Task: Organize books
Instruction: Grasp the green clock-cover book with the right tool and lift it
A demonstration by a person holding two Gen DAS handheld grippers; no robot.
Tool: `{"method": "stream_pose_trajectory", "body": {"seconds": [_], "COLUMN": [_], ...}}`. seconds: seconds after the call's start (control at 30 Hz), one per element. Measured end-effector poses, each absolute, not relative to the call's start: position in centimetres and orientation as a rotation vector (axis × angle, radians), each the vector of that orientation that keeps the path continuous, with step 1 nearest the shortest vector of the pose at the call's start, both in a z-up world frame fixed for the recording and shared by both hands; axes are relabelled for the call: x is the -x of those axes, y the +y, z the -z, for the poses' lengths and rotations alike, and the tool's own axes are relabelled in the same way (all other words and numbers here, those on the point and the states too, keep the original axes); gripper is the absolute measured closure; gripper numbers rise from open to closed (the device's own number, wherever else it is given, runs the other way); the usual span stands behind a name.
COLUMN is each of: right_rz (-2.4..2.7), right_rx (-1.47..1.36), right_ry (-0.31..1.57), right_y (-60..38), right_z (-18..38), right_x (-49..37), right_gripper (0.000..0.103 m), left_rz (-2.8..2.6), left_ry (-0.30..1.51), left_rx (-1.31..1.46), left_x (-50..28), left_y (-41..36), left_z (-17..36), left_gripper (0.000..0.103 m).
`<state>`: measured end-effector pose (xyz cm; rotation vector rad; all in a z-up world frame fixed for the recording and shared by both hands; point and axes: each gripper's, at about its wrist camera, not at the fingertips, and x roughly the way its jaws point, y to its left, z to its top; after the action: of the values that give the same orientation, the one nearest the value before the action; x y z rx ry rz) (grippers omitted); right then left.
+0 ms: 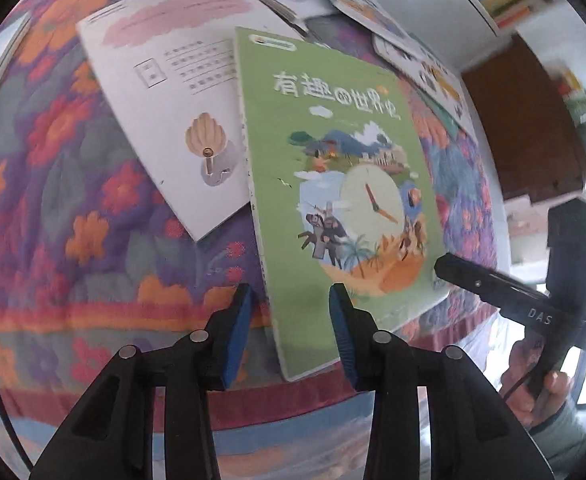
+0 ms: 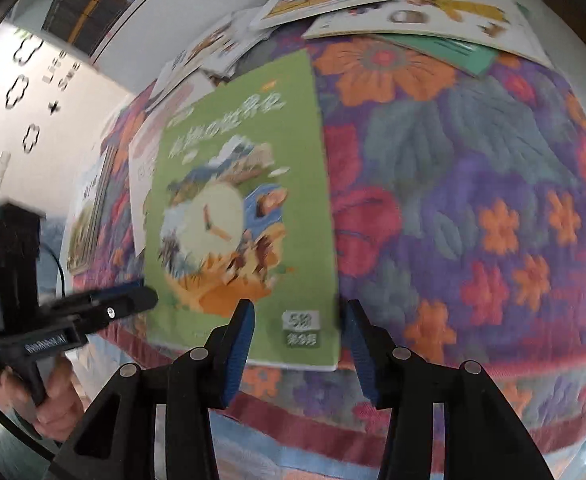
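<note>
Now one green book [image 1: 341, 200], both grippers' fingers [image 1: 239, 332] [image 2: 239, 344] apart, holding nothing.

Clock-cover book [image 1: 345, 184] on quilt [image 1: 73, 184], overlapping shell-cover book [image 1: 165, 120] at left; further books [image 2: 409, 12] behind, seemingly piled.

My left camera looks close from the flowery cloth's [image 1: 93, 184] near edge; my right camera does too. Both see the green book [image 1: 341, 184] [image 2: 245, 208].

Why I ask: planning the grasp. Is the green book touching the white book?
Touching: the left wrist view shows the green book overlapping the white book's edge.
</note>
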<state>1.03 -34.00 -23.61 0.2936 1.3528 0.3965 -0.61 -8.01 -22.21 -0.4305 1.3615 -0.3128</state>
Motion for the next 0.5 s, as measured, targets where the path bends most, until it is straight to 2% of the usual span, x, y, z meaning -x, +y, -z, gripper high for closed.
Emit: {"method": "stream_pose_trajectory", "body": {"seconds": [0.27, 0.43, 0.5], "right_rz": [-0.38, -0.388, -0.412], "right_rx": [-0.239, -0.354, -0.453], "right_ry": [1.33, 1.32, 1.323], "right_y": [-31.7, -33.7, -34.9], "right_z": [23.4, 23.7, 24.0], "right_x": [-1.9, -1.7, -1.8], "right_gripper": [0.053, 0.053, 0.052], "left_rz": [0.283, 0.538, 0.549], "left_ry": [1.321, 1.138, 1.121], "left_rx": [0.361, 0.738, 0.736], "left_x": [0.1, 1.1, 0.8], "left_y": [-9.3, -6.1, -6.4], "left_z": [22.1, 17.3, 17.0], "left_gripper": [0.068, 0.068, 0.068]}}
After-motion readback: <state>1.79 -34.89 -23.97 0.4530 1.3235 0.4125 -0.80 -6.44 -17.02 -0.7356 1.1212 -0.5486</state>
